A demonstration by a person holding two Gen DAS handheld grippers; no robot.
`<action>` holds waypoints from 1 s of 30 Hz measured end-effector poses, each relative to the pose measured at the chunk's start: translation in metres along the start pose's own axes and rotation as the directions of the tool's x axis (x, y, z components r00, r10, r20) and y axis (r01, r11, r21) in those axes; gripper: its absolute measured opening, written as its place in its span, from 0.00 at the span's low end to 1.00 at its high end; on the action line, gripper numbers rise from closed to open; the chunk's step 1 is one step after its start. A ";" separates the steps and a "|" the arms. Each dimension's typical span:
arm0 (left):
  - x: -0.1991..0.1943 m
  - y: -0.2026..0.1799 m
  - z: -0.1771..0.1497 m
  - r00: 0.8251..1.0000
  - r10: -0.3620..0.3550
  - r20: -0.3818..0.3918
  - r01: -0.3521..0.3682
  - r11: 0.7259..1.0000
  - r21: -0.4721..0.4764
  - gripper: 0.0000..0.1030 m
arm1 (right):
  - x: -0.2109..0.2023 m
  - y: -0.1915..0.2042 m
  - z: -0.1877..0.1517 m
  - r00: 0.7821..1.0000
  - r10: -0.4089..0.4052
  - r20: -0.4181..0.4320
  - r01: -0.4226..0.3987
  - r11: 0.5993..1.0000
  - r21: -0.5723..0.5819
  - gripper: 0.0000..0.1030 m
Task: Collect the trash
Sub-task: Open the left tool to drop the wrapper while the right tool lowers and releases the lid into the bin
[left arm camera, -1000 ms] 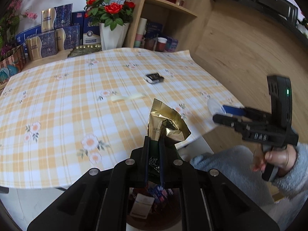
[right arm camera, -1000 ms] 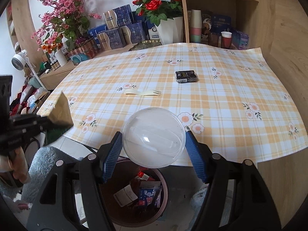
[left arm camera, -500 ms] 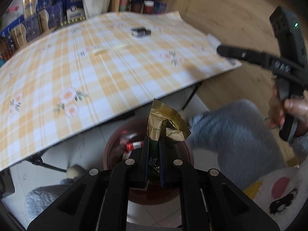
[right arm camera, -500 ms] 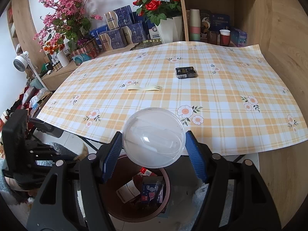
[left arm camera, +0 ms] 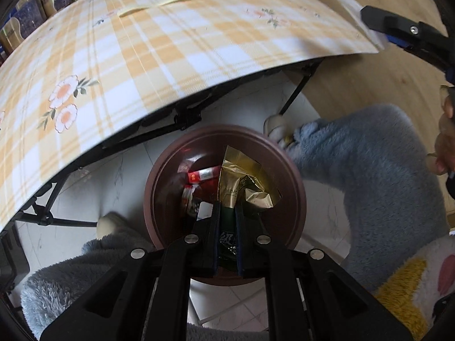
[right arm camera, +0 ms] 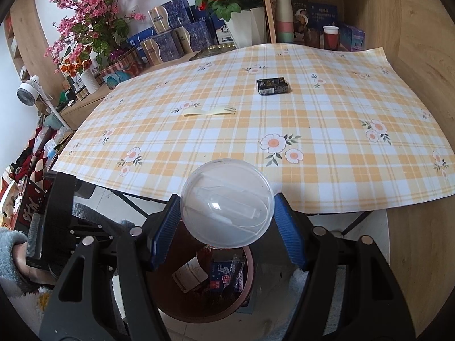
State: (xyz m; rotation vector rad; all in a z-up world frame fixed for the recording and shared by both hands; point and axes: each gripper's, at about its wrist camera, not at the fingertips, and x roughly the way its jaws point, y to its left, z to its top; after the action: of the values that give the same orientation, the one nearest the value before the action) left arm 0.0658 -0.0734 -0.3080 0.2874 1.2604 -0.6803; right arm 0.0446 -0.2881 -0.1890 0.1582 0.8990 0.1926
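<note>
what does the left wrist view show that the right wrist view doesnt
Only the left wrist view shows the gold wrapper pinched in the left gripper, held right above the bin, plus red packets inside it.

Only the right wrist view shows the clear round lid clamped between the right gripper's jaws, and the flowers and boxes behind the table.

Both show the brown trash bin, the checked tablecloth, the pale fork and the dark packet on it.
</note>
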 end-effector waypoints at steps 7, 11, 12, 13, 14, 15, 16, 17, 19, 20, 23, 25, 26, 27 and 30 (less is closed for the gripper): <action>-0.008 0.012 -0.001 0.999 -0.020 0.048 0.023 0.998 -0.062 0.44 | 0.008 0.002 -0.006 1.000 0.004 -0.026 -0.004 1.000 0.004 0.65; -0.030 0.011 -0.001 0.989 0.018 0.148 -0.006 0.996 -0.084 0.67 | 0.011 0.008 -0.012 0.999 0.005 -0.038 -0.005 1.000 -0.010 0.65; -0.036 0.011 0.000 0.985 0.030 0.171 -0.014 0.996 -0.093 0.68 | 0.010 0.009 -0.013 0.999 0.004 -0.038 -0.005 1.000 -0.017 0.65; -0.044 0.011 0.003 0.979 0.042 0.200 -0.021 0.994 -0.103 0.70 | 0.011 0.010 -0.015 0.999 0.004 -0.038 -0.005 1.000 -0.023 0.65; -0.052 0.012 0.005 0.972 0.051 0.229 -0.026 0.993 -0.112 0.72 | 0.012 0.012 -0.018 0.999 0.002 -0.042 -0.003 1.000 -0.030 0.65; -0.060 0.013 0.007 0.964 0.062 0.258 -0.031 0.992 -0.122 0.74 | 0.013 0.013 -0.020 0.999 0.001 -0.049 -0.003 1.000 -0.031 0.65; -0.073 0.015 0.008 0.947 0.084 0.309 -0.042 0.989 -0.139 0.79 | 0.015 0.014 -0.023 0.998 0.003 -0.057 -0.005 1.000 -0.030 0.65; -0.082 0.015 0.009 0.936 0.098 0.338 -0.049 0.988 -0.150 0.83 | 0.017 0.015 -0.025 0.998 0.003 -0.063 -0.005 0.999 -0.031 0.65; -0.100 0.017 0.007 0.901 0.136 0.411 -0.075 0.984 -0.161 0.87 | 0.020 0.018 -0.031 0.997 0.004 -0.076 -0.007 0.999 -0.042 0.65; -0.107 0.015 0.005 0.884 0.155 0.441 -0.097 0.984 -0.152 0.89 | 0.022 0.021 -0.034 0.996 0.002 -0.087 -0.007 0.999 -0.050 0.65; -0.119 0.012 -0.003 0.839 0.217 0.498 -0.180 0.976 -0.122 0.91 | 0.028 0.027 -0.042 0.993 -0.003 -0.114 -0.005 0.997 -0.071 0.65; -0.123 0.017 -0.011 0.822 0.249 0.513 -0.212 0.969 -0.130 0.91 | 0.033 0.031 -0.046 0.991 -0.001 -0.130 -0.009 0.997 -0.077 0.65; -0.123 0.020 -0.015 0.817 0.255 0.516 -0.214 0.967 -0.138 0.91 | 0.035 0.033 -0.048 0.990 -0.001 -0.140 -0.011 0.997 -0.082 0.65; -0.122 0.024 -0.019 0.813 0.261 0.520 -0.215 0.965 -0.149 0.91 | 0.038 0.035 -0.049 0.989 0.000 -0.147 -0.012 0.996 -0.087 0.65; -0.121 0.033 -0.033 0.800 0.293 0.524 -0.226 0.956 -0.189 0.91 | 0.044 0.043 -0.051 0.986 -0.001 -0.168 -0.018 0.994 -0.108 0.65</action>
State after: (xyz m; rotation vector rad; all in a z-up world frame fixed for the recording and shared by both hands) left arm 0.0434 0.0082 -0.2097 0.1463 0.6837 -0.4024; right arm 0.0266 -0.2334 -0.2446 0.0442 1.0531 0.2655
